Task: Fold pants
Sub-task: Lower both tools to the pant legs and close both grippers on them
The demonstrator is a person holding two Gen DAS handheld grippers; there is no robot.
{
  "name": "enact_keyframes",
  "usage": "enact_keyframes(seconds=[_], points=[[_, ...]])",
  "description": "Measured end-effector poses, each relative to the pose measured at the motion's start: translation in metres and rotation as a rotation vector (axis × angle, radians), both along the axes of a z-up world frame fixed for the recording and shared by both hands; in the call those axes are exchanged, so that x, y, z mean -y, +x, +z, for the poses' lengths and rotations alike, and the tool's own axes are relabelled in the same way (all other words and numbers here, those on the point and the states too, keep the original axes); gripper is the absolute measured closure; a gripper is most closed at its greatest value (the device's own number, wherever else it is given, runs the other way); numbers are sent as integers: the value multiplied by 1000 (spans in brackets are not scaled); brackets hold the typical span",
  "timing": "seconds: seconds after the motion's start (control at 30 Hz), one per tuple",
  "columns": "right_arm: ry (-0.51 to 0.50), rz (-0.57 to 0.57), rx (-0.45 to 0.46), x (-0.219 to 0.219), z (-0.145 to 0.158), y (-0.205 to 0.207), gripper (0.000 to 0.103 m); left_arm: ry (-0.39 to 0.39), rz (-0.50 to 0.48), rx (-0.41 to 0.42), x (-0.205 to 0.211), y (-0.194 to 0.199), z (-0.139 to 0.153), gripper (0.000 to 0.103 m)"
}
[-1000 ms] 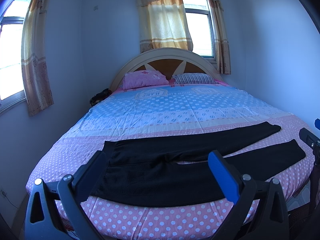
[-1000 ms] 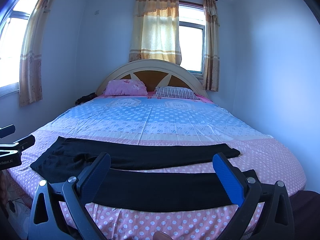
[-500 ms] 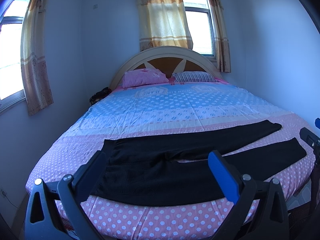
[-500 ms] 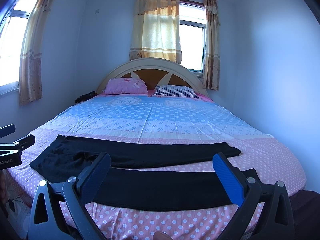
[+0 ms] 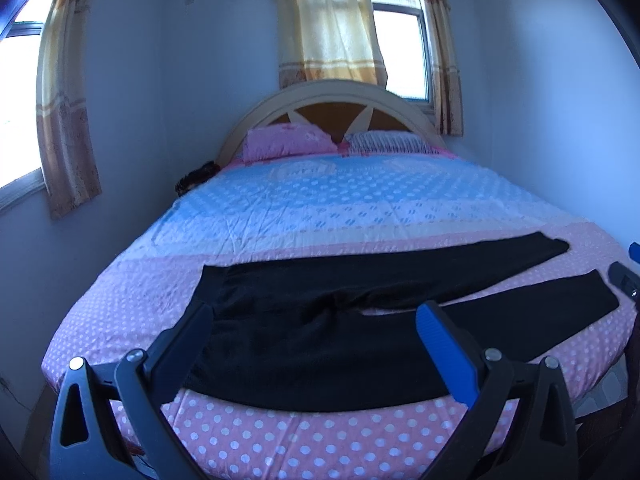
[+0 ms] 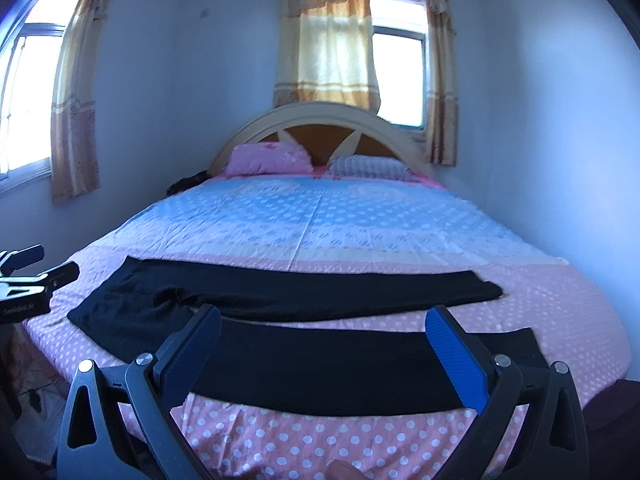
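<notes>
Black pants (image 5: 320,344) lie flat across the foot of the bed, waist to the left, both legs spread rightward with a narrow gap between them. In the right wrist view the same pants (image 6: 328,364) fill the near strip of the bed. My left gripper (image 5: 312,316) hovers open over the waist and seat area, nothing between its fingers. My right gripper (image 6: 322,320) hovers open above the near leg, also holding nothing. The right gripper's edge (image 5: 624,280) shows at the far right of the left view, and the left gripper's edge (image 6: 36,276) at the far left of the right view.
The bed (image 5: 280,440) has a pink polka-dot and blue sheet. A pink pillow (image 5: 286,140) and a striped pillow (image 5: 386,142) rest by the arched headboard (image 5: 332,96). Walls stand close on both sides, with curtained windows (image 6: 328,52). A dark item (image 5: 196,176) lies at the bed's far left edge.
Both grippers have shifted slightly forward and down toward the pants; the views are a little blurred from motion. The pants have not moved, and both grippers stay open.
</notes>
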State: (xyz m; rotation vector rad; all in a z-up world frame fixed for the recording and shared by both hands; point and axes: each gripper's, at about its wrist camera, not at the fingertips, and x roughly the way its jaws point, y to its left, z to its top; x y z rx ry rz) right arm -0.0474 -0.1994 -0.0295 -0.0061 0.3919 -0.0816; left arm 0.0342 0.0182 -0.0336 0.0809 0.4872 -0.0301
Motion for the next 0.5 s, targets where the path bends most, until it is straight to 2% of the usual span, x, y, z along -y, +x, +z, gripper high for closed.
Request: enact_keyframes(seconds=[0.1, 0.27, 0.33, 0.4, 0.5], points=[[13, -33, -43, 24, -13, 18, 1, -9, 38, -40, -18, 24, -12, 0], [90, -79, -123, 76, -36, 53, 1, -54, 105, -140, -66, 84, -35, 0], [87, -102, -160, 97, -44, 70, 3, -26, 137, -171, -85, 109, -44, 0], [92, -118, -209, 121, -52, 87, 15, 18, 163, -189, -100, 131, -51, 0], [109, -151, -256, 157, -59, 111, 23, 39, 175, -220, -129, 167, -61, 1]])
